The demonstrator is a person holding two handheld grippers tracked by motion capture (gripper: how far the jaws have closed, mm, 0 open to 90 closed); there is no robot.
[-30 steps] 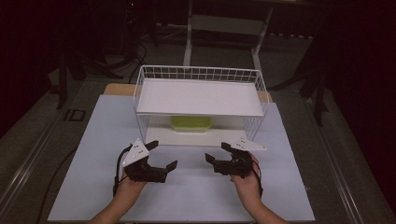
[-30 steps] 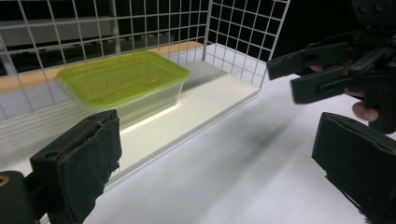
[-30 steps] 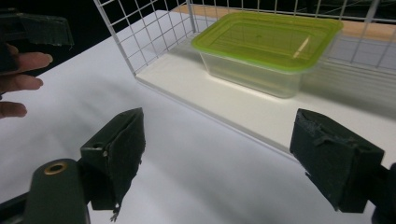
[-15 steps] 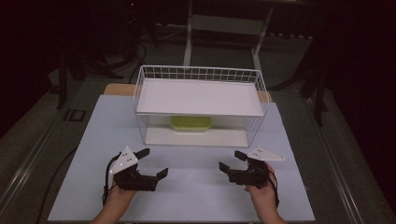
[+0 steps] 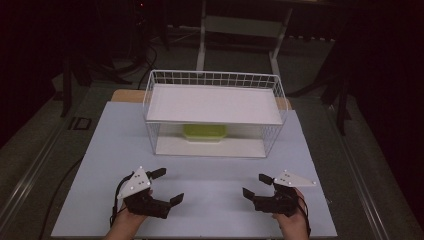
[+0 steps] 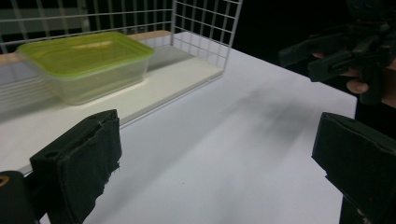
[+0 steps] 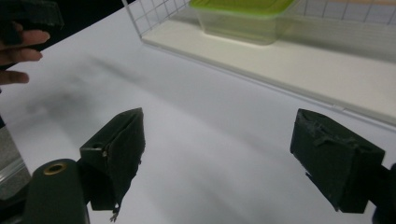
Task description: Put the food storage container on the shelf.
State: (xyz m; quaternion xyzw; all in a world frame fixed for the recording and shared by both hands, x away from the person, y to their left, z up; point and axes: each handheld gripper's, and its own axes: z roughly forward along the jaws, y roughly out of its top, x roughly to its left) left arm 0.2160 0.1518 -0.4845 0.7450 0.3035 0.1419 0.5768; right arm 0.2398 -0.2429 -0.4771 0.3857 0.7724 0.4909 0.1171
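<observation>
With both hand-held grippers, left (image 5: pixel 166 186) and right (image 5: pixel 254 185), wide open and empty on the tabletop (image 5: pixel 215 175), I judge the reach not yet begun; next I must go under the wire shelf (image 5: pixel 215 102) to the green-lidded box (image 5: pixel 204 132).

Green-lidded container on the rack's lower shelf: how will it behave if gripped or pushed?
The container looks like thin clear plastic, so probably light and slightly flexible. Nothing shows inside, so likely empty. Its low, wide shape should slide on the shelf rather than tip.
</observation>
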